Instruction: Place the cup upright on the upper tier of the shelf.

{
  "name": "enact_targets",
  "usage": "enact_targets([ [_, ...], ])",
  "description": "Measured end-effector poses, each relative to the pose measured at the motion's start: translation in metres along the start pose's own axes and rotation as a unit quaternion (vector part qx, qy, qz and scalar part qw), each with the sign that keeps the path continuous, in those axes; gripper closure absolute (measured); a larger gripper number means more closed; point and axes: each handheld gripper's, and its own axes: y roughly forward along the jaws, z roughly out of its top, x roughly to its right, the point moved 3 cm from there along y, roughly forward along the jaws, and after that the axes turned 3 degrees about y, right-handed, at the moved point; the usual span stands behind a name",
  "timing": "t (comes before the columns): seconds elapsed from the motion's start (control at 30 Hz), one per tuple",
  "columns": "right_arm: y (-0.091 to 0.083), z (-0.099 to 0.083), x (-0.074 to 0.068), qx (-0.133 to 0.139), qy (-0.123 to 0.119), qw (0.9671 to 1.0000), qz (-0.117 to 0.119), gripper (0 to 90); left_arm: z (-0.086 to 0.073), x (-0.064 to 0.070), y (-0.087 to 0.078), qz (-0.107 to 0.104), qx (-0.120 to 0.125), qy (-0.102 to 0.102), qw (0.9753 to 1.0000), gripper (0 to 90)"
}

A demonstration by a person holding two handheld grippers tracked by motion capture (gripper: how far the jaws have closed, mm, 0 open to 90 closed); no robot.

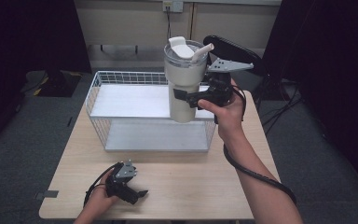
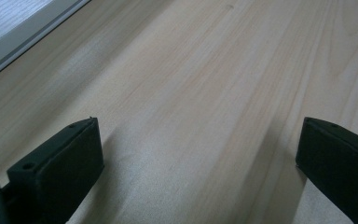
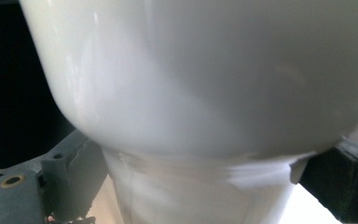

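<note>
- The left gripper (image 1: 137,192) lay low on the near part of the wooden table (image 1: 191,186), held in the person's left hand (image 1: 98,201), with its cable looped beside the hand.
- In the left gripper view its two black jaws stood wide apart over bare wood, with nothing between them; the tongs were released.
- A pale strip (image 2: 9,37) crossed the top left corner of that view, beyond the wood; what it belonged to could not be told.
- Farther along, a white wire basket (image 1: 98,100) sat on the table, its near wall just past the middle of the tabletop and its flat bottom bare.
- The right hand (image 1: 228,112) came up over the basket's right end, gripping the right gripper (image 1: 182,96), which carried a grey three-cornered plate on top.
- That gripper was clenched on a cream cup (image 1: 184,81), clasping it around its lower, narrower part.
- The cup was held upright in the air, above the basket's right side and touching neither the basket nor the table.
- In the right gripper view the cup (image 3: 205,93) was very close, its wide upper body bulging over the narrower base, with one jaw pressed against each side of that base.
- The cup had a clear lid (image 1: 186,51) with a white flap and a short straw (image 1: 201,52) leaning to the right.
- Beyond the table stood a black chair (image 1: 233,49), and behind it pale cabinet panels along the far wall.
</note>
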Motion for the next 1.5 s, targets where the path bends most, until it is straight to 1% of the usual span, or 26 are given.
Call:
enact_targets([
  [0.1, 0.001, 0.0, 0.002, 0.002, 0.006, 1.0, 0.002, 9.8, 0.0, 0.0, 0.0, 0.0, 0.0, 0.0, 1.0, 0.0],
  [0.2, 0.003, 0.001, 0.005, 0.001, 0.003, 1.0, -0.002, 9.8, 0.0, 0.0, 0.0, -0.001, 0.0, 0.0, 1.0, 0.0],
  [0.33, 0.006, 0.002, 0.007, 0.001, 0.007, 1.0, -0.002, 9.8, 0.0, 0.0, 0.0, -0.001, 0.0, 0.001, 1.0, 0.0],
  [0.43, 0.009, 0.003, 0.008, 0.0, 0.002, 1.0, -0.005, 9.8, 0.0, 0.0, 0.0, -0.001, 0.001, 0.001, 1.0, 0.0],
  [0.53, 0.012, 0.004, 0.01, 0.005, 0.005, 1.0, -0.004, 9.8, 0.0, 0.0, 0.0, -0.001, 0.001, 0.001, 1.0, 0.0],
  [0.73, 0.016, 0.004, 0.013, 0.001, 0.004, 0.9999, -0.011, 9.8, 0.0, 0.0, 0.0, -0.001, 0.001, 0.001, 1.0, 0.0],
  [0.83, 0.018, 0.004, 0.014, 0.004, 0.006, 0.9999, -0.011, 9.8, 0.0, 0.0, 0.0, -0.001, 0.001, 0.001, 1.0, 0.0],
  [0.9, 0.02, 0.005, 0.015, 0.001, 0.006, 0.9999, -0.011, 9.8, 0.0, 0.0, 0.0, -0.001, 0.001, 0.001, 1.0, 0.0],
  [0.97, 0.023, 0.005, 0.015, -0.001, -0.001, 0.9999, -0.012, 9.8, 0.0, 0.0, 0.0, -0.001, 0.001, 0.0, 1.0, 0.0],
  [1.1, 0.027, 0.005, 0.017, 0.001, 0.007, 0.9999, -0.013, 9.8, 0.0, 0.0, 0.0, -0.001, 0.001, 0.001, 1.0, 0.0],
  [1.2, 0.03, 0.005, 0.018, -0.003, 0.001, 0.9998, -0.017, 9.8, 0.0, 0.0, 0.0, -0.001, 0.001, 0.001, 1.0, 0.0],
  [1.5, 0.041, 0.003, 0.023, -0.01, 0.001, 0.9997, -0.024, 9.8, 0.0, 0.0, 0.0, -0.002, 0.001, 0.001, 1.0, 0.0],
])
